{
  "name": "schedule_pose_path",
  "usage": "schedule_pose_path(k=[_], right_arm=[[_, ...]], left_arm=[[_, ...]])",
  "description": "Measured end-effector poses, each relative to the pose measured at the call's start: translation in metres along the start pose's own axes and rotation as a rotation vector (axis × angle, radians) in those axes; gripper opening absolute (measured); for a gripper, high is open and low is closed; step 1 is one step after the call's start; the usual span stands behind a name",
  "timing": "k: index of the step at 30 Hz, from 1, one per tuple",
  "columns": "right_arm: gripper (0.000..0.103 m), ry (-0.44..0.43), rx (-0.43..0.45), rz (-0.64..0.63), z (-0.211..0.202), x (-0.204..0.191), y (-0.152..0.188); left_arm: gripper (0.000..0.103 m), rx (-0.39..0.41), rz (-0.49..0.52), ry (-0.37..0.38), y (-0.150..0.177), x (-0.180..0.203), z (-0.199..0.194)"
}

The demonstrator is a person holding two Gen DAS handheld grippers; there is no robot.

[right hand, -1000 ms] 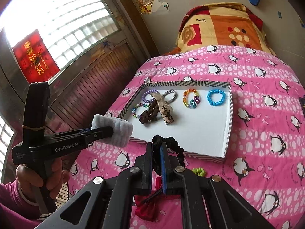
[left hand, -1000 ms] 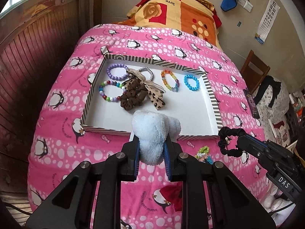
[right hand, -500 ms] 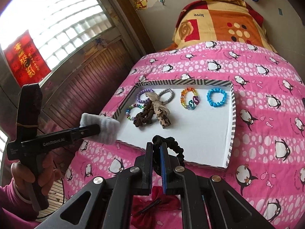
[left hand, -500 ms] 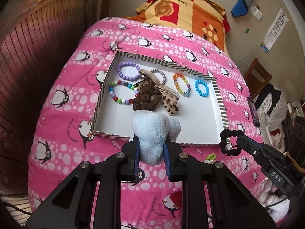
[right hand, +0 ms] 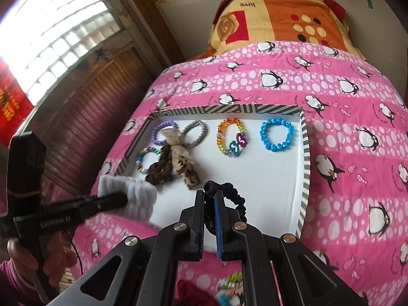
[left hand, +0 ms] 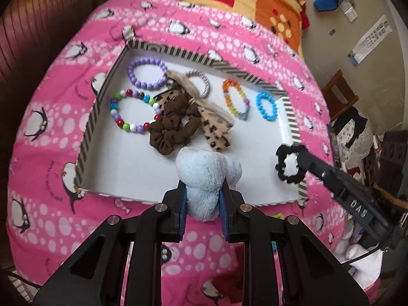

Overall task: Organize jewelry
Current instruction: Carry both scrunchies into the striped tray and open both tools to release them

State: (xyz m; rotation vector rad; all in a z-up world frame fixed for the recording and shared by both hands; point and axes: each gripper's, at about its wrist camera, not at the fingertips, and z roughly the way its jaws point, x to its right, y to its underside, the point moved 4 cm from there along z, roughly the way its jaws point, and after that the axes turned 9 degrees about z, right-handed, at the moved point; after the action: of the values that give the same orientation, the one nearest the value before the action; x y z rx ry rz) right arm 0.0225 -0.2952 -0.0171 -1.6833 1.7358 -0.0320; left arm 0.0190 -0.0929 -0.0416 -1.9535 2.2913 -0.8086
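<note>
A white tray with a striped rim (left hand: 88, 130) (right hand: 304, 168) lies on the pink penguin quilt. In it are a purple bead bracelet (left hand: 146, 72), a multicolour bead bracelet (left hand: 132, 113), a brown scrunchie (left hand: 176, 127), a leopard bow (left hand: 214, 127), a rainbow bracelet (right hand: 230, 136) and a blue bracelet (right hand: 276, 134). My left gripper (left hand: 204, 196) is shut on a fluffy pale blue scrunchie (left hand: 206, 176), held over the tray's near edge. My right gripper (right hand: 209, 201) is shut on a black scrunchie (right hand: 236, 199) (left hand: 289, 164), over the tray's near right part.
An orange patterned pillow (right hand: 278, 17) lies at the bed's head. A wooden wall panel (right hand: 84, 112) runs along the left. A chair (left hand: 339, 97) and clutter stand at the right. Small green and red items (right hand: 229, 280) lie on the quilt near me.
Both grippers have moved forward with their scrunchies, from the quilt in front of the tray to over its near edge. Both stay shut.
</note>
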Motion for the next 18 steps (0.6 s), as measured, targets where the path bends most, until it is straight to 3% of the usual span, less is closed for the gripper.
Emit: schedule_pose_path(k=[6,16,18], right_arm=[[0.006,0.022,-0.040,0.024,0.042,0.003,-0.020],[0.007,-0.075,-0.143,0.138,0.096,-0.001,-0.034],[0.009,-0.077,-0.137,0.146,0.092,0.001,-0.034]], left_arm=[[0.020,-0.061,-0.025,-0.052,0.001,-0.025,0.026],[0.023,-0.073,-0.009,-0.067,-0.004,-0.033,0.030],[0.035,-0.076,-0.012,-0.070,-0.002,-0.033,0.029]])
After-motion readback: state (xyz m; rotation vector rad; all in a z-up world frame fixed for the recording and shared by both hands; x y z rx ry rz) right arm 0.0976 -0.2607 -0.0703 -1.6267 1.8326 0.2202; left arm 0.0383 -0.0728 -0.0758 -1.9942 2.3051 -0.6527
